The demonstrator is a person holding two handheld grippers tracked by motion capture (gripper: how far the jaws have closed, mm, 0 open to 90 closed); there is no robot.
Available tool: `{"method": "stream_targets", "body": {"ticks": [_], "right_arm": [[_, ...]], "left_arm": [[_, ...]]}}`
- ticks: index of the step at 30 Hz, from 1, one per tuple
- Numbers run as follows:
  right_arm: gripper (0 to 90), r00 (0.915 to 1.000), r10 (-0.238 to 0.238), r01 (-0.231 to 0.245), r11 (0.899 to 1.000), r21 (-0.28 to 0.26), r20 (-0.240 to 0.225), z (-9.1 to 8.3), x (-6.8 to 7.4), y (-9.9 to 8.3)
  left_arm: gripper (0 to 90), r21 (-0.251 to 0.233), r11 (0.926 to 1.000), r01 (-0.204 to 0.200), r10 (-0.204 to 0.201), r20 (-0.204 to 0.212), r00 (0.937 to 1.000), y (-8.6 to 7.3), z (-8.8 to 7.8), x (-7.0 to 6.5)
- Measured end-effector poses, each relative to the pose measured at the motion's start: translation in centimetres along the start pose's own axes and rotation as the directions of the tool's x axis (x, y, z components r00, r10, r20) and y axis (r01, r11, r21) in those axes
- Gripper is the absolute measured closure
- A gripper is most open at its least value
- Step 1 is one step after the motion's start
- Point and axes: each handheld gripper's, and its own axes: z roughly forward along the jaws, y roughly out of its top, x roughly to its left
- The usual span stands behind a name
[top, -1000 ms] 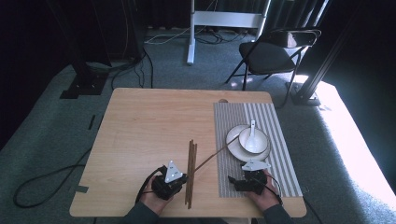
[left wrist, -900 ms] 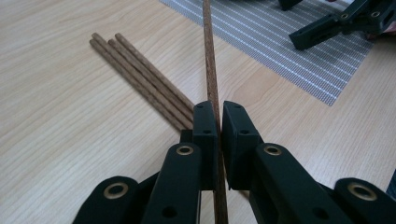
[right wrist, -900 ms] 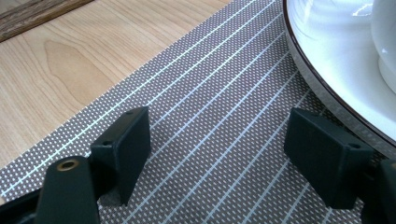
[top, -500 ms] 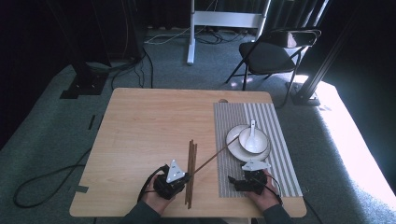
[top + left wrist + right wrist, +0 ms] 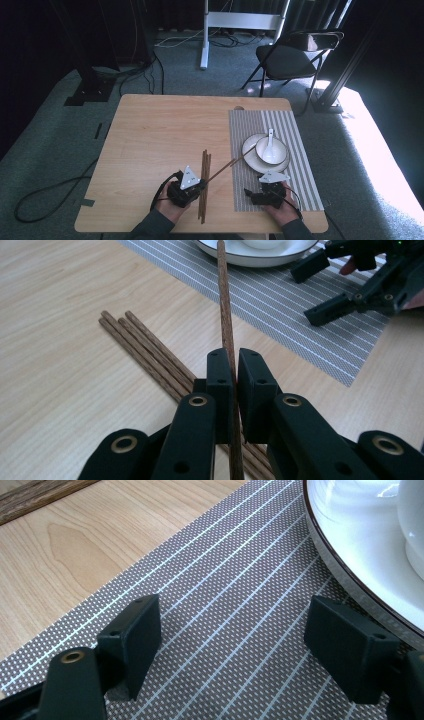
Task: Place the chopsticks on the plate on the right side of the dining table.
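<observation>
Nearest the person, the left gripper (image 5: 234,371) pinches one chopstick (image 5: 223,305) between its pressed-together jaws; the stick runs from the jaws out over the mat (image 5: 280,300) with its far tip at the rim of the plate (image 5: 260,259). Three more chopsticks (image 5: 145,352) lie side by side on the bare table (image 5: 60,340) just beside and under the left jaws. The right gripper (image 5: 235,645), jaws spread wide and holding nothing, rests low over the striped mat just short of the plate. The step in hand appears to be laying a place setting, with one stick lifted from the bundle and carried toward the dish. The next move probably calls for setting this stick down flat beside or on the plate, straight and steady so that it does not roll, then opening the jaws and returning for a second stick to match it. In the high view the plate (image 5: 252,150) carries a bowl (image 5: 274,152) with a white spoon (image 5: 270,137) in it. The table is pale wood, the mat grey with fine light stripes. Beyond stand a folding chair (image 5: 295,57), a white stand (image 5: 240,22), dark curtains and cables on grey carpet (image 5: 50,125).
</observation>
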Motion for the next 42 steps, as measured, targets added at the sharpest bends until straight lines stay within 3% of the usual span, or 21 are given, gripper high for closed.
{"method": "stream_targets", "body": {"ticks": [21, 33, 42], "right_arm": [[22.1, 1.0, -0.001, 0.001, 1.0, -0.002, 0.0, 0.0, 0.0, 0.0], [22.0, 1.0, -0.003, 0.003, 1.0, -0.002, 0.001, 0.0, 0.0, 0.0], [20.0, 1.0, -0.009, 0.009, 1.0, 0.001, -0.003, 0.0, -0.1, 0.0]], "left_arm": [[85.2, -0.022, 0.9997, 0.008, -0.008, -0.002, 1.0, 2.9, 2.1, 2.4], [85.1, -0.02, 0.9993, 0.032, -0.032, 0.006, 0.9995, 4.1, 3.6, 3.9], [85.2, -0.027, 0.9991, 0.033, -0.033, 0.01, 0.9994, 5.1, 4.7, 4.2]]}}
